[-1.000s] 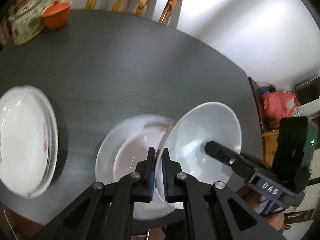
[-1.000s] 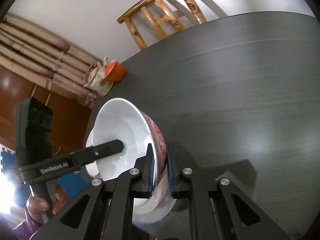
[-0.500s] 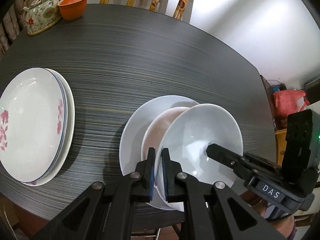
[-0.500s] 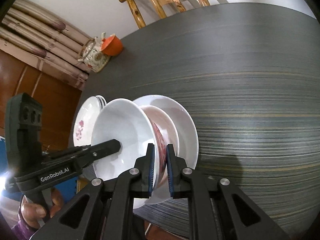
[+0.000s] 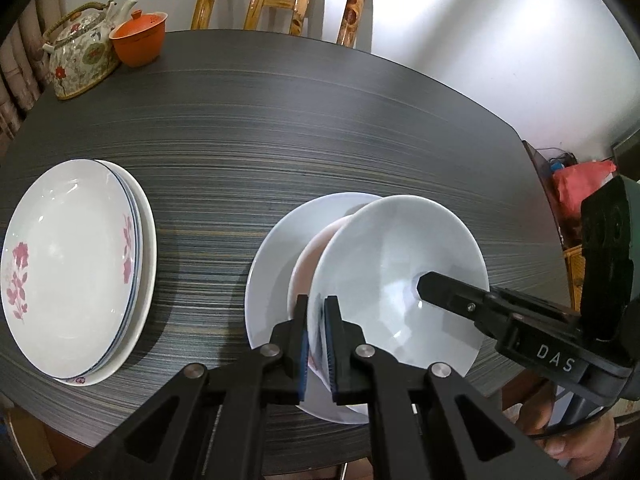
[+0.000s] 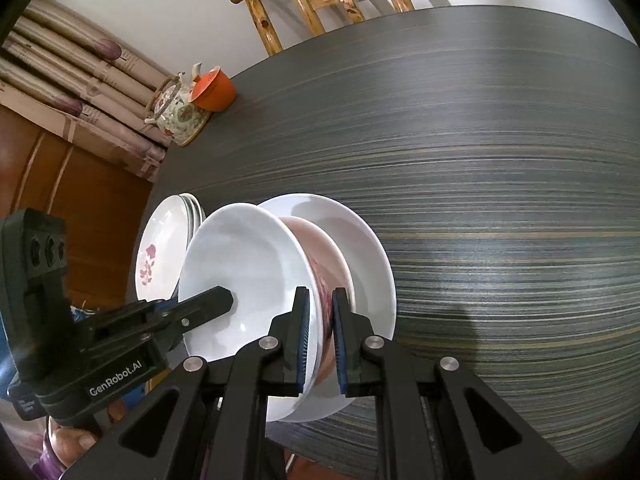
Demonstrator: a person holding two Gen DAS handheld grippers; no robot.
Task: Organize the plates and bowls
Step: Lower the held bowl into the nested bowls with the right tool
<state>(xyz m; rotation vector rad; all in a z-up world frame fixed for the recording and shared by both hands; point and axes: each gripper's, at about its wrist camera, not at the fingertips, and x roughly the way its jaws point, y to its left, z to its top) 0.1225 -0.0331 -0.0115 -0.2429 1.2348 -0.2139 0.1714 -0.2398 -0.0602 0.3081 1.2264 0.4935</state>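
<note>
From the left wrist, the left gripper pinches the near rim of a white bowl. The right gripper reaches in from the side, and 1 of its fingers lies inside the bowl. The bowl sits tilted in a pink bowl, which rests in a wide white dish on the dark table. A stack of flowered plates lies to the left, apart from the bowls.

From the right wrist, the right gripper pinches the bowl's rim on the other side, with 1 finger inside and 1 against the red flowered outside. The left gripper shows at the left.

To nest it well, I think both grippers should lower the bowl slowly and level it, then let go together so it does not clink or tip.
</note>
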